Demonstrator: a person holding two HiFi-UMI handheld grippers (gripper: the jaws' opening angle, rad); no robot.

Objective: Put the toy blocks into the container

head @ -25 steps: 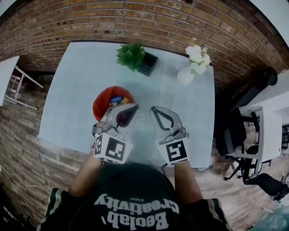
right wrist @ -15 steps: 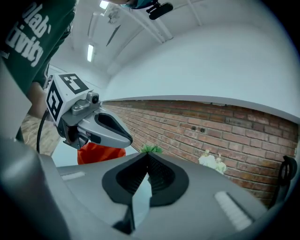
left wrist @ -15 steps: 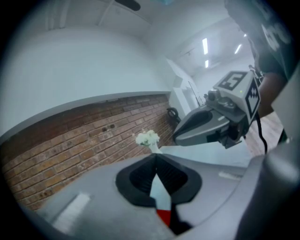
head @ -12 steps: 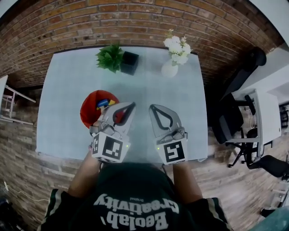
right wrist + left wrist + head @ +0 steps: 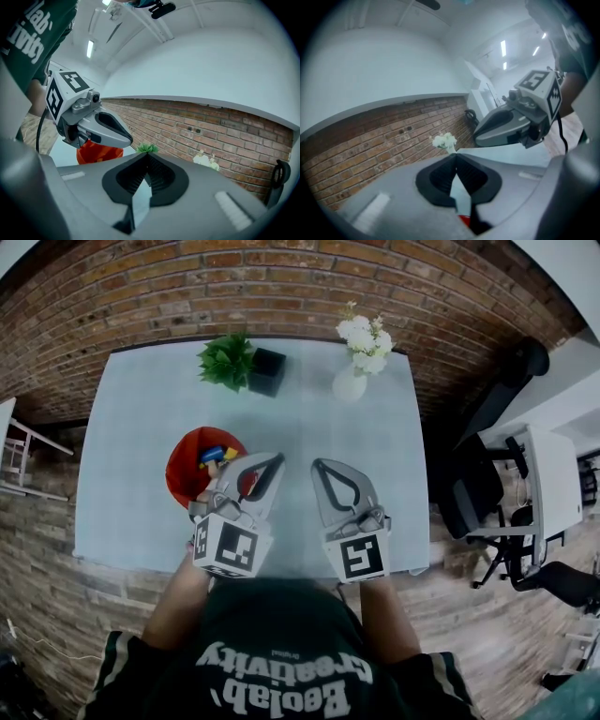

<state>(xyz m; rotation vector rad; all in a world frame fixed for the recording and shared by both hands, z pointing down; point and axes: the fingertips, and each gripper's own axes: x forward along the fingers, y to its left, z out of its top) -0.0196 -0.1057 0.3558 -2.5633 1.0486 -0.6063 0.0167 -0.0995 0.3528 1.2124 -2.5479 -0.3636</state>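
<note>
A red container (image 5: 187, 460) stands on the left half of the pale table (image 5: 141, 427), with blue and yellow toy blocks (image 5: 214, 457) inside it. My left gripper (image 5: 277, 458) hovers just right of the container, its jaws shut with nothing between them (image 5: 456, 158). A sliver of the red container (image 5: 464, 219) shows under its jaws. My right gripper (image 5: 318, 465) is level with it a little to the right, also shut and empty (image 5: 146, 158). From the right gripper view the left gripper (image 5: 89, 123) partly hides the red container (image 5: 99, 153).
A green plant in a black pot (image 5: 239, 362) and a white vase of flowers (image 5: 356, 357) stand along the table's far edge by the brick wall (image 5: 300, 287). An office chair (image 5: 473, 493) and a white desk (image 5: 553, 493) are to the right of the table.
The head view has swung, so the table, container and plants sit further left in the picture. Both grippers keep the same side-by-side pose, shut.
</note>
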